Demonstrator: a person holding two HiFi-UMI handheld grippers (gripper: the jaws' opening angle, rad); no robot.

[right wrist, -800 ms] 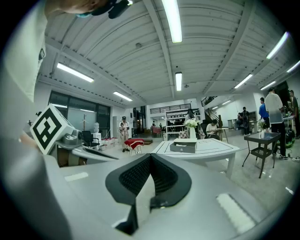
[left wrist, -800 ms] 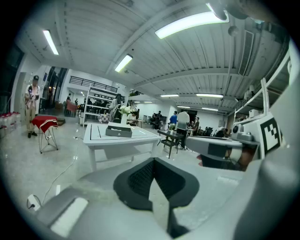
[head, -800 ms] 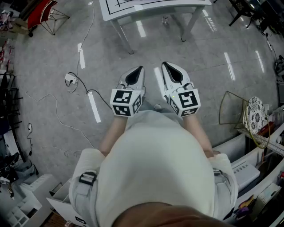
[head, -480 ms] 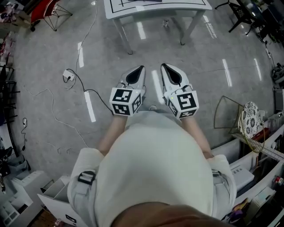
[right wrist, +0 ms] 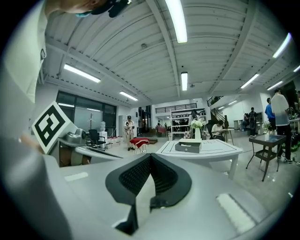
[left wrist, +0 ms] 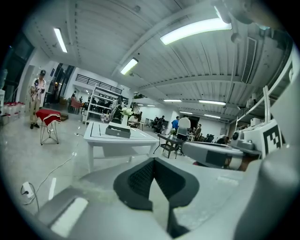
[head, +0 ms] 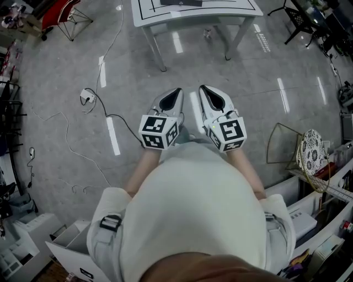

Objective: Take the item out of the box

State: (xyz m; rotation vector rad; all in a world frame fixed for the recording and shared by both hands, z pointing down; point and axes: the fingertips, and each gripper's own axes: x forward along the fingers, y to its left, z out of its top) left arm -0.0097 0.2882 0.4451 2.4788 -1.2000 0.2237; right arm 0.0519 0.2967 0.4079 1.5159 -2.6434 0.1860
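I stand on a grey floor holding both grippers in front of my body, a few steps from a white table (head: 234, 7). A low grey box (head: 181, 3) lies on that table; it also shows in the left gripper view (left wrist: 118, 131) and the right gripper view (right wrist: 188, 146). Its contents are hidden from here. My left gripper (head: 175, 91) points at the table with its jaws shut and nothing between them (left wrist: 152, 161). My right gripper (head: 203, 88) is beside it, also shut and empty (right wrist: 150, 157). Both are far from the box.
A white cable and power plug (head: 88, 99) lie on the floor to the left. A red folding chair (head: 60, 11) stands at far left, a wire frame (head: 284, 144) and shelves at right. A black side table (left wrist: 171, 143) and several people are beyond the white table.
The view has shifted slightly forward, so the table and box show a little more at the top. Both grippers stay side by side and shut.
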